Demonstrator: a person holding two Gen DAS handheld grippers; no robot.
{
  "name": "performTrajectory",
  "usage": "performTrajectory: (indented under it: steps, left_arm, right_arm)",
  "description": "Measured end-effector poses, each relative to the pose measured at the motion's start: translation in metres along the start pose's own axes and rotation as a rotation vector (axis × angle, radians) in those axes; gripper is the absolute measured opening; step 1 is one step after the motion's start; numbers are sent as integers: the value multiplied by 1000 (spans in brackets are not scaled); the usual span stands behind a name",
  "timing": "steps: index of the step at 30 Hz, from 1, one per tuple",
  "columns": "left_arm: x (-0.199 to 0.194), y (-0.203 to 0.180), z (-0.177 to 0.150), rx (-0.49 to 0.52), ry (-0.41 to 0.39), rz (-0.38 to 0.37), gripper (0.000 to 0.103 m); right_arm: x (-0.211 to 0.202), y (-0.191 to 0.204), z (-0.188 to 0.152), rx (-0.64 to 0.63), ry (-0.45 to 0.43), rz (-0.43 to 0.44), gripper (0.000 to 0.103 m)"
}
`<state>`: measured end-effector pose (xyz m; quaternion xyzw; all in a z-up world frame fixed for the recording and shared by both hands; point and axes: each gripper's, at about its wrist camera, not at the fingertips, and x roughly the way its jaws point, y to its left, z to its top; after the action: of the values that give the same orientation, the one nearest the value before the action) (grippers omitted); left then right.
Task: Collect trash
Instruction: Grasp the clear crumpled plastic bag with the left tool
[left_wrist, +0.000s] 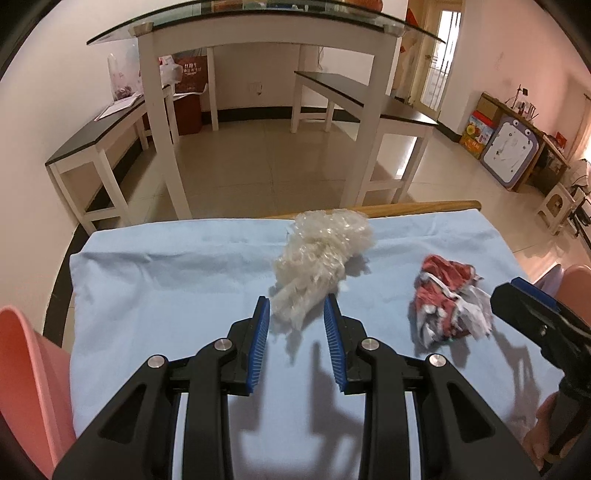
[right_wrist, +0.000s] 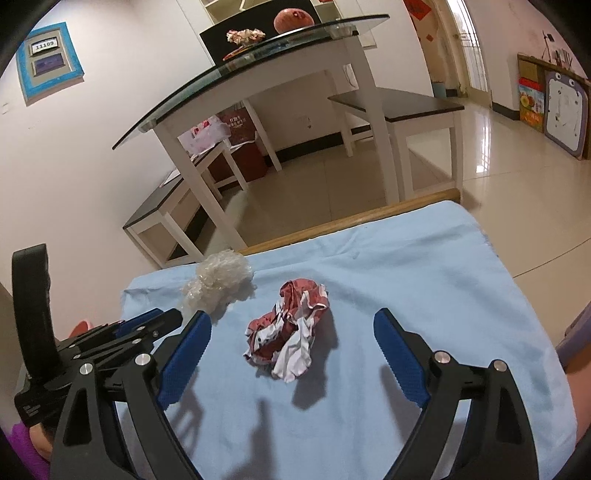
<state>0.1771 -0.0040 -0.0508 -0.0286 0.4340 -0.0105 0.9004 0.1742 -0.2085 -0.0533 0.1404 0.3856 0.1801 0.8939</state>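
Observation:
A crumpled wad of clear plastic (left_wrist: 321, 254) lies on the light blue cloth (left_wrist: 166, 295), near its far edge. My left gripper (left_wrist: 297, 301) is open, its blue pads flanking the wad's near end without pressing on it. To the right sits a crumpled red and white wrapper (left_wrist: 450, 299). In the right wrist view that wrapper (right_wrist: 291, 332) lies just ahead of my right gripper (right_wrist: 291, 316), whose jaws stand wide open and empty. The plastic wad (right_wrist: 221, 280) and the left gripper (right_wrist: 166, 317) show at the left there.
A pink tub (left_wrist: 26, 369) stands at the cloth's left edge, and another pink rim (left_wrist: 576, 280) shows at the right. A wooden edge (left_wrist: 424, 206) borders the cloth's far side. Beyond stand a glass-topped white table (left_wrist: 258, 22) and dark-topped benches (left_wrist: 96, 136) on tiled floor.

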Motion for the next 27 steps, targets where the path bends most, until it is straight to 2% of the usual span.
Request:
performTrajectory:
  steps: [3, 4, 5, 11, 18, 22, 25, 27]
  left_arm:
    - [9, 1, 5, 8, 6, 4, 34]
    - [13, 1, 6, 9, 9, 3, 41]
    - [15, 1, 6, 10, 10, 1, 42]
    - [28, -3, 6, 25, 24, -14, 42]
    - [33, 0, 3, -1, 9, -9, 42]
    - [32, -2, 0, -1, 3, -7, 32]
    - [28, -4, -2, 1, -8, -12, 16]
    - [25, -4, -3, -5, -13, -13, 16]
  right_arm:
    - [9, 2, 3, -4, 13, -2, 88]
    - [12, 3, 5, -8, 19, -4, 88]
    - [14, 3, 5, -8, 23, -6, 88]
    - [34, 5, 7, -17, 69, -29, 88]
    - [48, 3, 3, -31, 96, -38, 87]
    - [52, 3, 0, -40, 101, -36, 86]
    - [52, 2, -1, -39, 99, -34, 85]
    - [51, 2, -2, -37, 98, -31, 84]
